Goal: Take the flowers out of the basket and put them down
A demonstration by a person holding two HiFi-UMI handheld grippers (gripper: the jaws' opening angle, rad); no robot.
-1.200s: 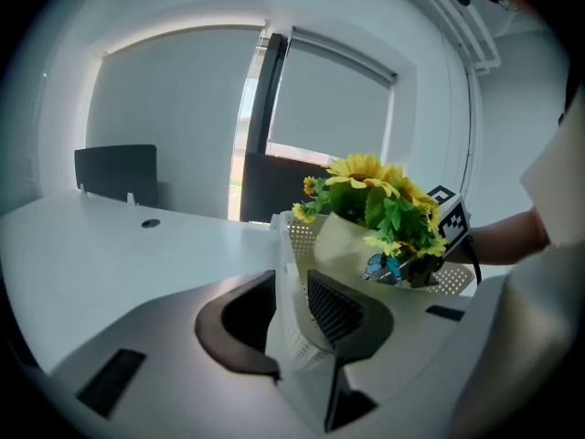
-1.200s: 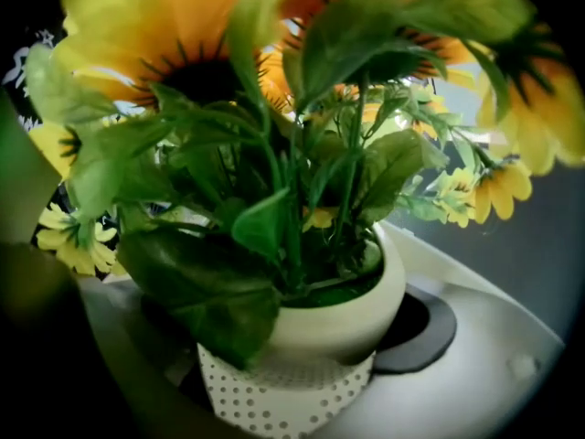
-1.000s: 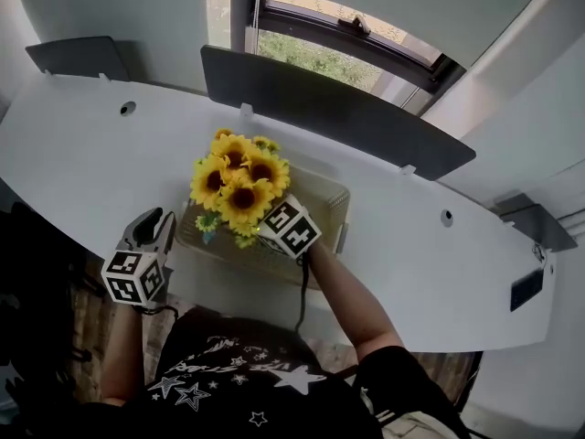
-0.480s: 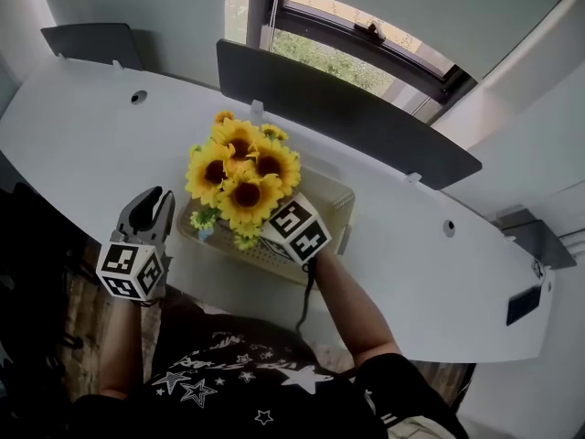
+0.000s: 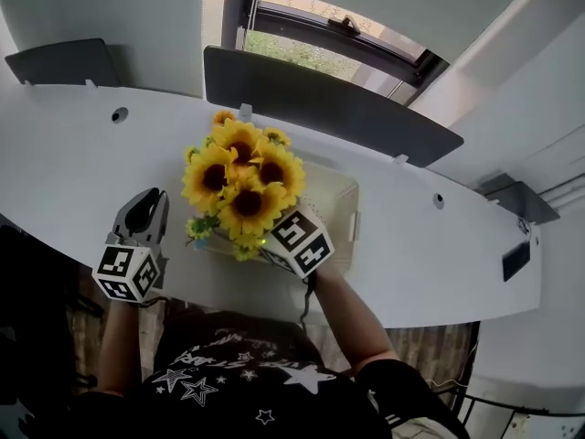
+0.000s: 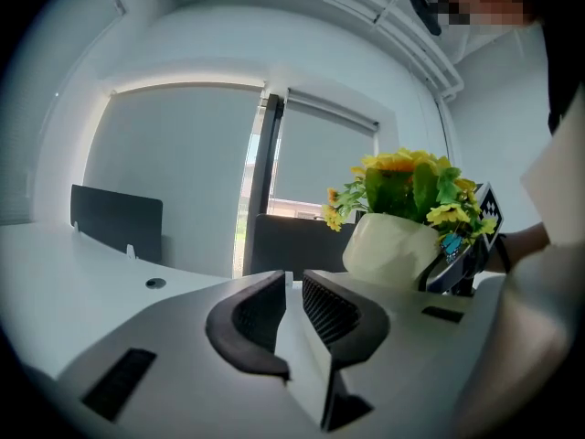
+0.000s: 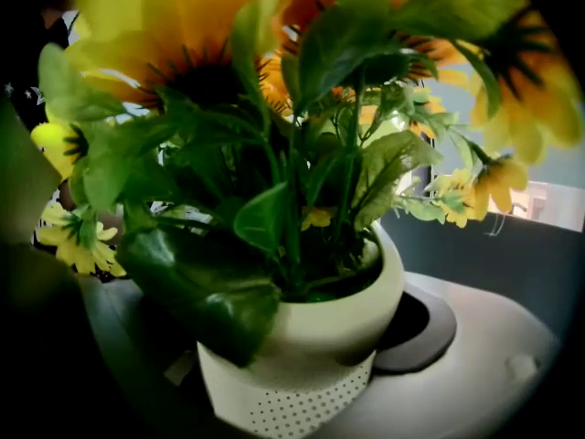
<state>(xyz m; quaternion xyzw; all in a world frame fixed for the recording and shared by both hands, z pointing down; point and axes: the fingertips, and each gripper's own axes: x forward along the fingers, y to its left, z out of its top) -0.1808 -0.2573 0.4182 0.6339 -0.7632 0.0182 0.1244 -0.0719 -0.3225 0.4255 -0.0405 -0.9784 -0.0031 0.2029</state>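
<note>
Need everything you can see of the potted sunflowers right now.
The potted sunflowers: large yellow blooms with dark centres, smaller yellow flowers, broad green leaves, plastic-looking. They stand upright in a round cream pot with a dotted band at its base. The right gripper is shut on the pot, a dark pad against its side. In the head view it sits over the left end of the basket; whether its base clears the rim cannot be told.

Basket (image 5: 335, 196) mostly beneath flowers (image 5: 239, 176)
</note>
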